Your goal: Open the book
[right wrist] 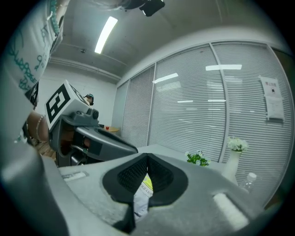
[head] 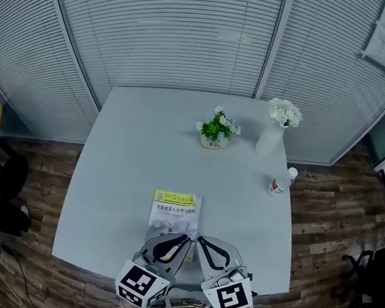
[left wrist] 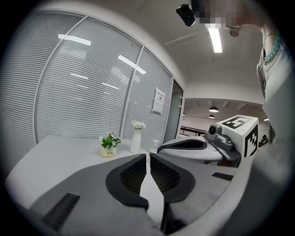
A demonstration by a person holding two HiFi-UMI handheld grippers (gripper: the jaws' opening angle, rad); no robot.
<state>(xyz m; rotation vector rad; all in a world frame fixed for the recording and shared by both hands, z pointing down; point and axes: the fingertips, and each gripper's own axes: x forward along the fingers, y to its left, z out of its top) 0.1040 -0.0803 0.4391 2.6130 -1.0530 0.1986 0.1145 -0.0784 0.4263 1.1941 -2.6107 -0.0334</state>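
White slatted blinds (head: 162, 27) curve around the back of the room, with wooden flooring (head: 329, 209) showing past the edges of a pale grey bench (head: 123, 175). Toward the far side of the bench stand a small potted plant (head: 216, 130) and, to its right, a white vase (head: 270, 141) of white flowers. A clear bottle (head: 282, 181) with a white cap stands nearer the right edge.

At the near middle of the bench lies the book (head: 175, 214), closed and flat, its cover yellow at the top and white below. Both grippers sit side by side at its near end, pointing away from the person and only slightly downward.

The left gripper (head: 186, 239) has its jaws parted by a thin slit, with nothing caught between them and only a pale surface visible through the gap. The right gripper (head: 200, 239) has its jaw tips pressed together and holds nothing. In the right gripper view the book's yellow and white cover shows through the hollow behind the tips, lying below the jaws.
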